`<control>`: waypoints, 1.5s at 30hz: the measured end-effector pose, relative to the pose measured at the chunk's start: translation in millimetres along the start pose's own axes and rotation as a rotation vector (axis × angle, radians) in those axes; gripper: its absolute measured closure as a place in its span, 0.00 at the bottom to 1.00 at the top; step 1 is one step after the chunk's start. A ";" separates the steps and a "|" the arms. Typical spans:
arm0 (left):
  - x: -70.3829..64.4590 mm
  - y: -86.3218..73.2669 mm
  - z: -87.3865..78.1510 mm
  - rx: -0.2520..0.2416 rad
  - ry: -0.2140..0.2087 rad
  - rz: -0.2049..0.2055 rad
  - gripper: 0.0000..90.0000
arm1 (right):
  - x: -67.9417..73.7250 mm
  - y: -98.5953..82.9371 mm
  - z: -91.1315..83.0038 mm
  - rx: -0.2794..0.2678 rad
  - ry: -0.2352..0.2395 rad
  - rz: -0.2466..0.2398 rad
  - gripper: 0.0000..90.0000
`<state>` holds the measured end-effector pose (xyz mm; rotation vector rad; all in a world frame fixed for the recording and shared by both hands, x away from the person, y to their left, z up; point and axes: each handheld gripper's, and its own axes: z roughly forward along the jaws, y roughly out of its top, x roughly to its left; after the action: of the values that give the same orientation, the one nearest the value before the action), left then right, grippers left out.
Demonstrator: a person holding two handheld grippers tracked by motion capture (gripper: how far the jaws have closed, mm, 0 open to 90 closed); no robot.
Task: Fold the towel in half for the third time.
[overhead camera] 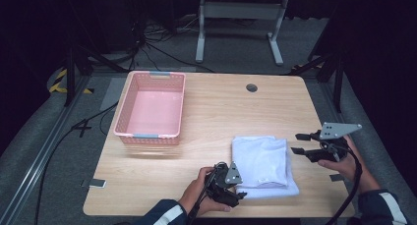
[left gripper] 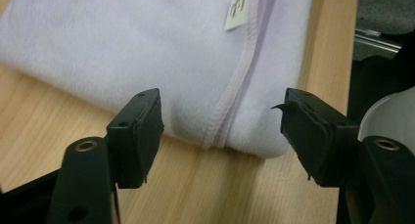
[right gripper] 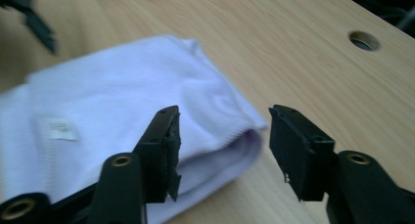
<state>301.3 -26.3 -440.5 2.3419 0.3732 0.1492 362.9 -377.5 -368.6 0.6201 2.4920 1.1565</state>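
- A folded white cotton garment with a small sewn label (overhead camera: pixel 264 162) lay on the near right part of the pale wooden table (overhead camera: pixel 216 117); its long axis ran from the person's edge away toward the far side.
- The left gripper (overhead camera: pixel 238 191) sat low at the garment's near left corner; its jaws stood wide apart and held nothing; in the left gripper view the stitched hem and the corner of the cloth (left gripper: pixel 161 57) lay just ahead of the gap between the jaws, not yet inside it.
- The right gripper (overhead camera: pixel 299 143) hovered just beside the garment's right edge, near its far corner; its jaws were likewise spread and empty; in the right gripper view the folded corner (right gripper: pixel 147 111) lay ahead and to the left of the gap, partly behind the left jaw.
- The left gripper was the nearer to a hold, judged from the corner's alignment with its gap.
- A pink perforated plastic basket (overhead camera: pixel 150 75) stood well apart at the far left, nothing inside it.
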 end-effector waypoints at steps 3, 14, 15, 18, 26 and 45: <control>2.6 -8.2 4.0 0.028 0.009 -0.050 0.39 | 28.6 -1.4 5.7 -0.002 0.108 -0.054 0.59; 4.2 -15.0 19.2 0.033 0.010 -0.110 0.42 | 79.0 -25.1 48.3 0.195 0.260 -0.179 0.67; 4.8 -14.7 19.2 0.035 0.012 -0.108 0.42 | 79.0 -26.3 49.1 0.201 0.249 -0.182 0.72; 6.2 -14.6 17.7 0.029 0.014 -0.079 0.64 | 77.1 -28.2 45.8 0.177 0.231 -0.188 0.94; 0.1 -15.4 9.3 0.077 0.038 0.001 0.88 | 84.6 -34.3 26.1 0.132 0.297 -0.239 0.97; -6.6 -6.2 34.2 0.029 0.007 -0.072 0.18 | 25.7 -33.1 25.5 0.034 -0.057 0.070 0.36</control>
<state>301.0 -47.0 -469.2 2.3531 0.4655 0.1175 344.5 -367.3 -412.9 0.7449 2.4646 1.1074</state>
